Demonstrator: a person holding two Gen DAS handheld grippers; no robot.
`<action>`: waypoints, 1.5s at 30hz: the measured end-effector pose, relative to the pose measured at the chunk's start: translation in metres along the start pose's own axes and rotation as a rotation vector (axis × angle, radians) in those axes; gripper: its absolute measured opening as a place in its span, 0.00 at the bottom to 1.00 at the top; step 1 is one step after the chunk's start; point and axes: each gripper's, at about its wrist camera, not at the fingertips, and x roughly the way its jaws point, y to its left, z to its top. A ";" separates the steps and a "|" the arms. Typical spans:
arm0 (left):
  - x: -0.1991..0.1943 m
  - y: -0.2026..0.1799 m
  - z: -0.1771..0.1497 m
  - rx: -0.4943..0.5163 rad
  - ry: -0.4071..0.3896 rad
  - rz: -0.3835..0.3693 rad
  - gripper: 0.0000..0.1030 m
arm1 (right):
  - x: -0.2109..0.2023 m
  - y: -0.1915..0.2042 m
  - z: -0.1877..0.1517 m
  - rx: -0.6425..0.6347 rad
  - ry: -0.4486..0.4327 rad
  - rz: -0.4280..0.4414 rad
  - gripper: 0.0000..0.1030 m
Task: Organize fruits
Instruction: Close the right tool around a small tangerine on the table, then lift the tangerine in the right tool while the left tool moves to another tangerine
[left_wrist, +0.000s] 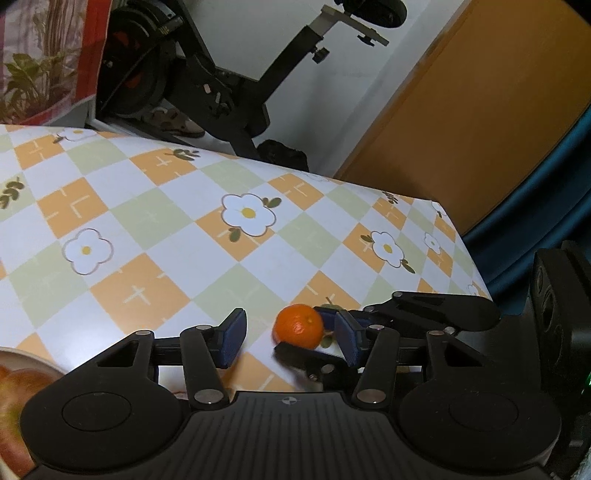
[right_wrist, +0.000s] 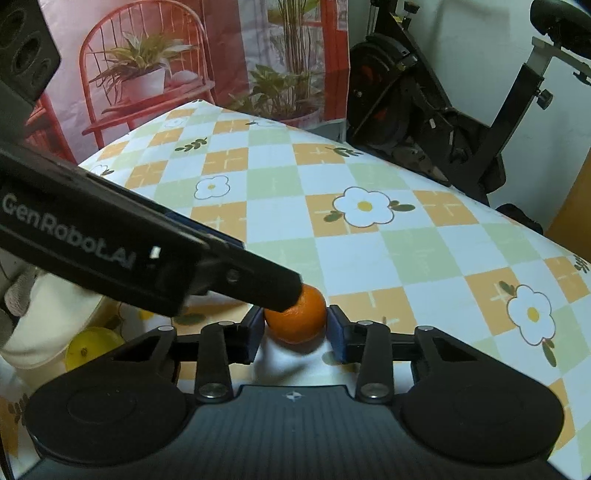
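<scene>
A small orange (right_wrist: 295, 321) rests on the flowered check tablecloth (right_wrist: 369, 258). In the right wrist view my right gripper (right_wrist: 295, 334) has both blue pads (right_wrist: 255, 332) pressed against the orange's sides. In the left wrist view the same orange (left_wrist: 298, 325) lies just ahead of my left gripper (left_wrist: 290, 341), whose blue pads (left_wrist: 232, 339) stand wide apart and touch nothing. My right gripper (left_wrist: 308, 336) reaches in from the right, between those pads. A black finger of the left gripper (right_wrist: 258, 280) crosses over the orange's top left.
A pale bowl (left_wrist: 33, 360) with reddish-yellow fruit sits at the lower left. It appears again as a cream bowl (right_wrist: 44, 332) with a yellow fruit (right_wrist: 92, 347) beside it. The table's far edge (left_wrist: 332, 177) runs before an exercise bike (left_wrist: 221, 92).
</scene>
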 end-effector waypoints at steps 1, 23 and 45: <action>-0.004 -0.001 -0.001 0.011 -0.006 0.008 0.52 | -0.001 0.000 0.000 0.003 -0.006 -0.001 0.38; -0.097 -0.065 -0.112 0.179 -0.090 -0.061 0.40 | -0.135 0.046 -0.085 0.007 -0.204 -0.014 0.38; -0.060 -0.094 -0.148 0.369 -0.097 0.064 0.40 | -0.153 0.055 -0.151 0.104 -0.201 0.005 0.38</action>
